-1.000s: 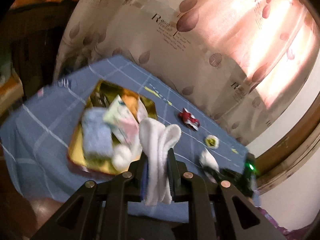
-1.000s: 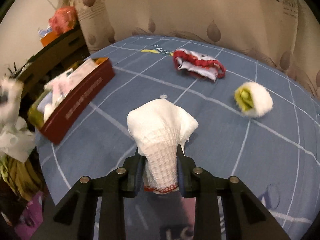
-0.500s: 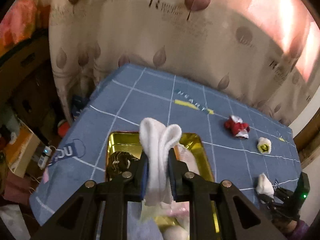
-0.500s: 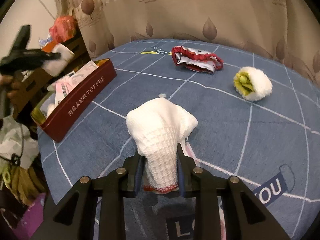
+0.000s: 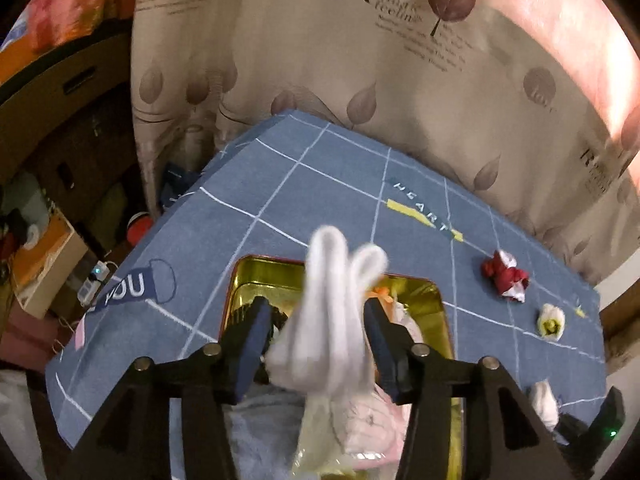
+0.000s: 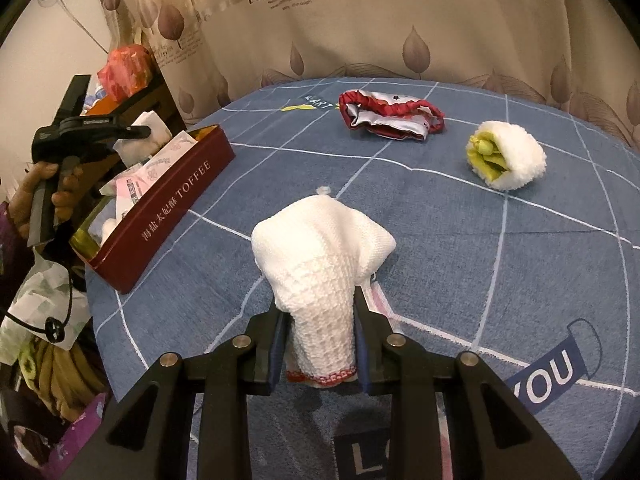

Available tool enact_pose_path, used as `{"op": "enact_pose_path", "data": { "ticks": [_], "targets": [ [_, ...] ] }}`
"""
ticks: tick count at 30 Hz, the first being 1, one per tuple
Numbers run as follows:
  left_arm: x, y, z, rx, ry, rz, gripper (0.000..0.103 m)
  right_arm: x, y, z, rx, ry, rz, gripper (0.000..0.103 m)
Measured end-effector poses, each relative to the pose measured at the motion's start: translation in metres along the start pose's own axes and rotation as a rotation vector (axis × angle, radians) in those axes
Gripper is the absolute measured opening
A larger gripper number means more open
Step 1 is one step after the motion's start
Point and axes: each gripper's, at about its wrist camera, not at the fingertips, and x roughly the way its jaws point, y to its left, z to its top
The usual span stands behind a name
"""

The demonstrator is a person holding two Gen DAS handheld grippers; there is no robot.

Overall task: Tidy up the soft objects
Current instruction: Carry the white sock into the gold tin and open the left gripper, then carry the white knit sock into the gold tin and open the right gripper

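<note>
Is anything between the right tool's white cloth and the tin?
Nothing visible: bare blue tablecloth lies between the white cloth and the tin. The tin already holds several soft items.

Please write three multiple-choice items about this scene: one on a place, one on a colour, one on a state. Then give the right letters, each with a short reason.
1. Where does the left gripper hang?
A. over the gold-lined tin
B. over the curtain
C. over the floor

2. Which colour is the trim of the loose pouch on the blue cloth?
A. green
B. red
C. black

3. How is the right gripper?
A. open and empty
B. shut on the white knit sock
C. resting in the tin

Answers: 1 A, the tin lies right under its fingers. 2 B, a red gathered edge shows. 3 B, both fingers press the sock.
</note>
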Motion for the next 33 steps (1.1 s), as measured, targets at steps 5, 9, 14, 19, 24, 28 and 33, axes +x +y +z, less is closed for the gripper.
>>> {"op": "enact_pose_path", "data": {
  "ticks": [5,9,14,19,24,28,33],
  "targets": [
    [-0.028,-0.012,-0.015,0.005,-0.028,-0.076,0.051,-0.001,-0.002,0.000,0.008,-0.005,0.010,0.026],
    [-0.063,-0.019,-0.035,-0.018,-0.091,-0.137,0.051,-0.001,-0.002,0.000,0.008,-0.007,0.009,0.026],
    [-0.123,-0.019,-0.087,-0.070,-0.249,-0.094,0.055,-0.001,-0.002,0.000,0.002,-0.007,0.004,0.026],
    [-0.152,-0.006,-0.141,-0.143,-0.300,0.061,0.069,-0.001,0.003,0.002,-0.028,0.004,-0.021,0.026],
    [-0.157,0.012,-0.169,-0.199,-0.277,0.212,0.069,-0.009,0.024,0.014,-0.066,0.002,-0.007,0.026],
    [-0.158,0.015,-0.171,-0.186,-0.286,0.347,0.069,-0.022,0.069,0.035,-0.141,-0.026,0.083,0.026],
    [-0.165,0.017,-0.173,-0.159,-0.327,0.398,0.070,-0.013,0.138,0.059,-0.255,-0.022,0.184,0.026]
  ]
}}
